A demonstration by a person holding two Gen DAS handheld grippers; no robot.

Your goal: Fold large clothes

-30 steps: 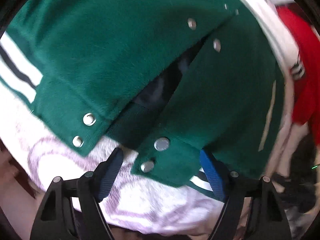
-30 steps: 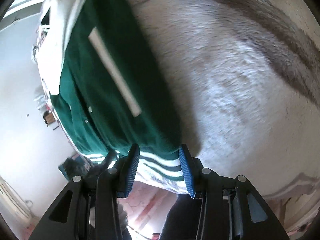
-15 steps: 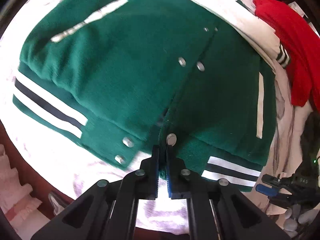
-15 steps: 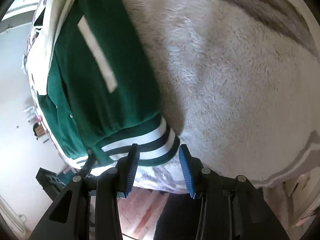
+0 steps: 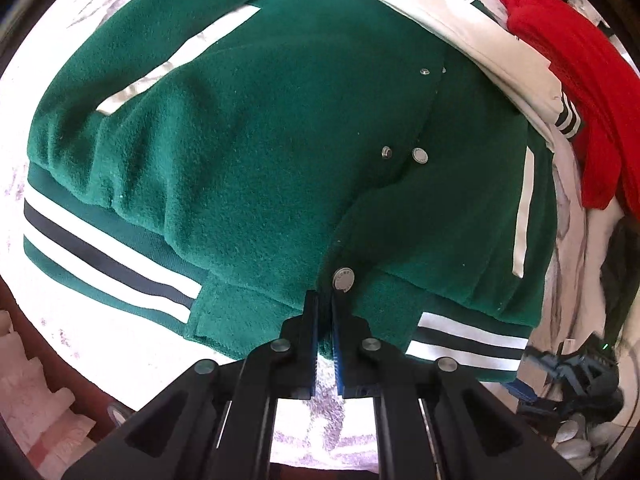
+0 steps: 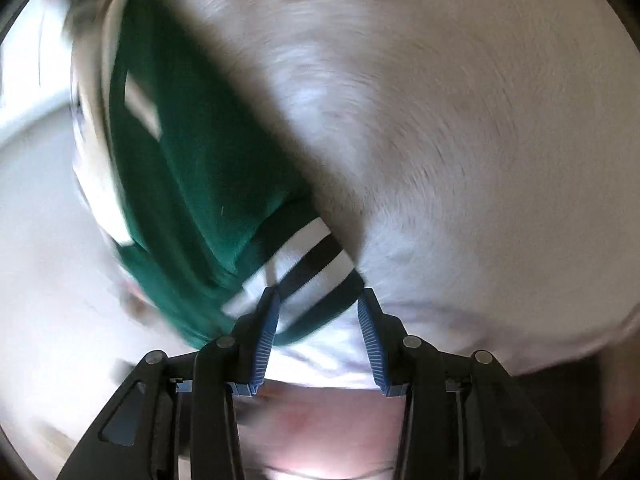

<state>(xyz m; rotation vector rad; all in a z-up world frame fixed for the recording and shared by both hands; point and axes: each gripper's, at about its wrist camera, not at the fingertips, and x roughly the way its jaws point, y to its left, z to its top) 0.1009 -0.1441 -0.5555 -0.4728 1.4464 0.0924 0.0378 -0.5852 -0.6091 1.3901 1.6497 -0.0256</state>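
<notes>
A green varsity jacket (image 5: 260, 140) with metal snaps and a white-and-black striped hem lies front up on a fluffy pale blanket (image 6: 440, 120). My left gripper (image 5: 323, 296) points steeply down at the bottom of the front opening. It is shut on the edge of the jacket's front panel, just below a snap (image 5: 343, 279). In the blurred right wrist view, the jacket (image 6: 192, 168) runs away to the upper left. My right gripper (image 6: 319, 294) stands open, with the striped hem corner (image 6: 308, 264) at its fingertips and not pressed by the pads.
A red garment (image 5: 580, 80) and a white sleeve (image 5: 460, 32) lie beyond the jacket at the upper right. A black and blue device (image 5: 568, 368) sits off the hem's right corner, with pale pebbles (image 5: 580, 436) below it. The blanket's near edge drops to a reddish floor (image 5: 24, 300).
My left jaws went from wide open to shut on the jacket's front edge, then rose, so more of the jacket shows. My right gripper swung and rolled until the striped hem corner reached its fingertips.
</notes>
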